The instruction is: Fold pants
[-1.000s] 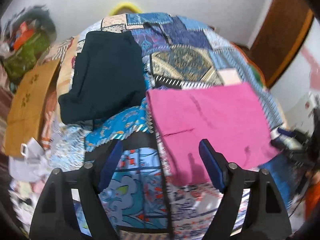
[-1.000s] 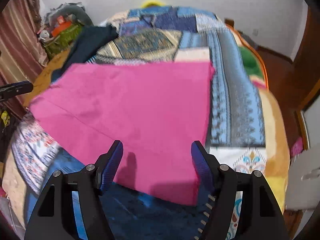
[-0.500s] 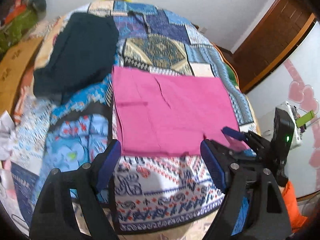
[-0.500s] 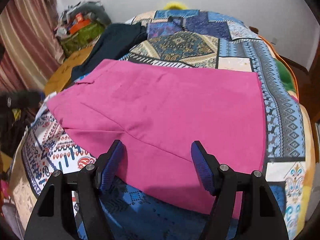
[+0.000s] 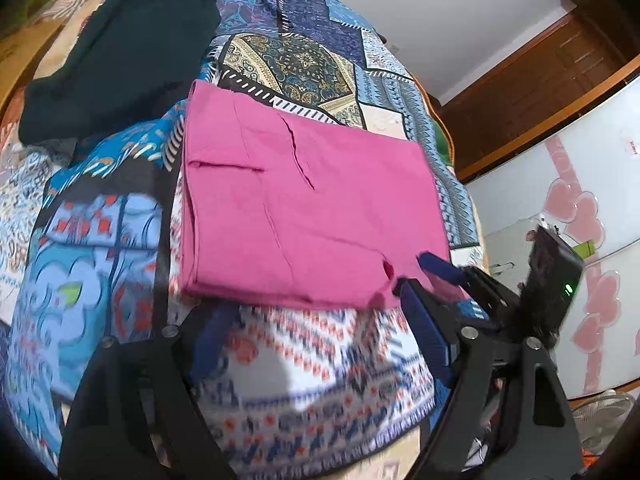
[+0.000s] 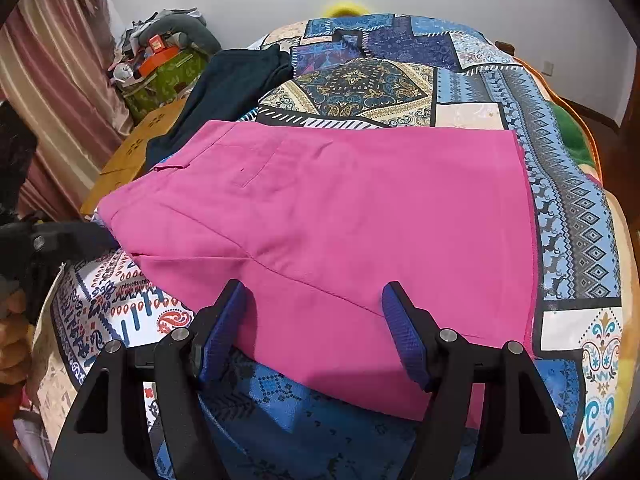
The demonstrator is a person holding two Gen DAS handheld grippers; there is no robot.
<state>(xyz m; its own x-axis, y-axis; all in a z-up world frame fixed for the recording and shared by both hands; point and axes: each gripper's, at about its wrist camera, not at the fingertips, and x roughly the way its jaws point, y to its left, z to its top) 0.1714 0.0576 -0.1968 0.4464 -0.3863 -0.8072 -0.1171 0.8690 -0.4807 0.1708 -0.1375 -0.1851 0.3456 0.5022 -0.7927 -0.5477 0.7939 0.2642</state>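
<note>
On the bed's patchwork-print bedspread [image 6: 576, 216], folded magenta fabric pants [image 6: 340, 220] lie flat as a rectangle. No legible writing anywhere. Dark navy folded garment [image 5: 120, 48] lies just beyond the pants' far left corner. Left gripper [image 5: 316, 344] spread wide at near edge, empty. Right gripper [image 6: 314, 328] likewise parted over the pants' near edge, gripping nothing. Green patterned box [image 6: 168, 76] stands bedside.
</note>
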